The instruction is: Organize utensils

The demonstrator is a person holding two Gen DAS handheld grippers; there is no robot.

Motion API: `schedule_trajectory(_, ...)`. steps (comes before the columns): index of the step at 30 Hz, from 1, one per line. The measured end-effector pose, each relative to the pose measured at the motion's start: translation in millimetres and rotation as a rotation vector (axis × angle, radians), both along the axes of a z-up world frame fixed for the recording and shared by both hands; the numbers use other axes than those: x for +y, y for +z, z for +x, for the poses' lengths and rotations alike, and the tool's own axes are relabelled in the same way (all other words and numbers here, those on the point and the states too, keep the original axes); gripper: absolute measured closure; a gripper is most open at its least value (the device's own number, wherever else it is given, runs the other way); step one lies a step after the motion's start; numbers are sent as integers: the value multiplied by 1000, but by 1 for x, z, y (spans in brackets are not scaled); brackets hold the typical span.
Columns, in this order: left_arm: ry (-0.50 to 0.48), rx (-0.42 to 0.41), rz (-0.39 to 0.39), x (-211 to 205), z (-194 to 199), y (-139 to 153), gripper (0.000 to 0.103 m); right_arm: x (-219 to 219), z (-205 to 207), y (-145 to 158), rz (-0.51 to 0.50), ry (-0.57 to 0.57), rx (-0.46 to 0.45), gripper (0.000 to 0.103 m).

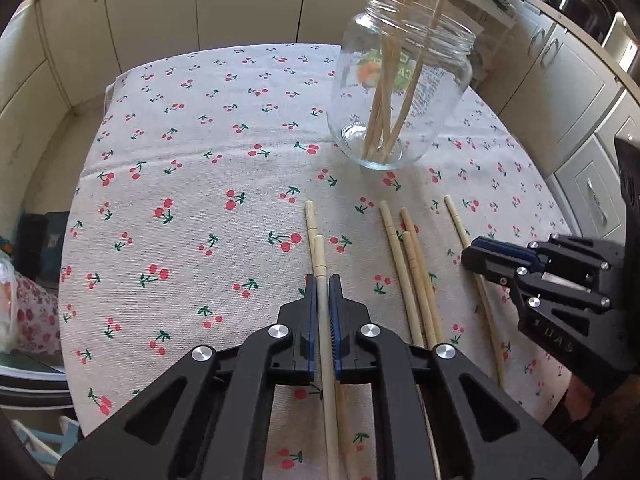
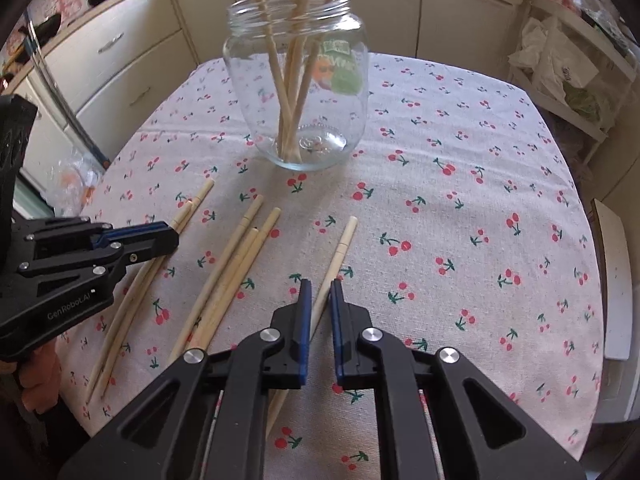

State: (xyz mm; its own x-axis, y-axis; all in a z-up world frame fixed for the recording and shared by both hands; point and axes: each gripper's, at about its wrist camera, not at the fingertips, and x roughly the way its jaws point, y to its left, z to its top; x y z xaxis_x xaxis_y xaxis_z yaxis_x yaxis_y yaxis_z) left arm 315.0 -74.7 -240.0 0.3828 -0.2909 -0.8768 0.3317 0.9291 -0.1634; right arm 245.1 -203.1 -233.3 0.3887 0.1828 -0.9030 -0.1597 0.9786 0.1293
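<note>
A glass jar (image 1: 400, 92) (image 2: 296, 80) stands on the cherry-print tablecloth (image 1: 192, 184) (image 2: 460, 208) with several wooden chopsticks upright in it. More chopsticks lie loose in front of it. My left gripper (image 1: 322, 300) (image 2: 172, 236) is shut on one chopstick (image 1: 320, 256) that runs straight between its pads, and a second chopstick (image 1: 310, 220) lies just left of it. My right gripper (image 2: 320, 304) (image 1: 480, 258) is closed on another chopstick (image 2: 344, 240) (image 1: 456, 220), which crosses its pads at a slant. Three chopsticks (image 1: 408, 272) (image 2: 236, 264) lie side by side between the two grippers.
Cream cabinets (image 1: 140, 20) (image 2: 120, 64) surround the table on the far and side walls. A wire rack with bags (image 2: 560, 68) stands at the right. A plastic bag (image 1: 12, 300) sits past the table's left edge. The cloth left and right of the chopsticks is bare.
</note>
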Motion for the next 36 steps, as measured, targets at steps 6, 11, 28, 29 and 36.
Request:
schedule_trajectory(6, -4, -12, 43, -2, -3, 0, 97, 4, 0, 0, -24, 23, -12, 93)
schedule_trajectory(11, -9, -26, 60, -3, -7, 2, 97, 0, -2, -1, 5, -1, -15, 93)
schedule_trajectory(28, -19, -34, 36, 5, -21, 17, 98, -25, -11, -2, 170, -113, 30, 97)
schedule_trajectory(29, -15, -37, 32, 7, -21, 17, 98, -26, -12, -2, 182, -120, 32, 97)
schedule_trajectory(36, 11, -19, -41, 22, -15, 22, 98, -45, -20, -4, 277, -171, 39, 97)
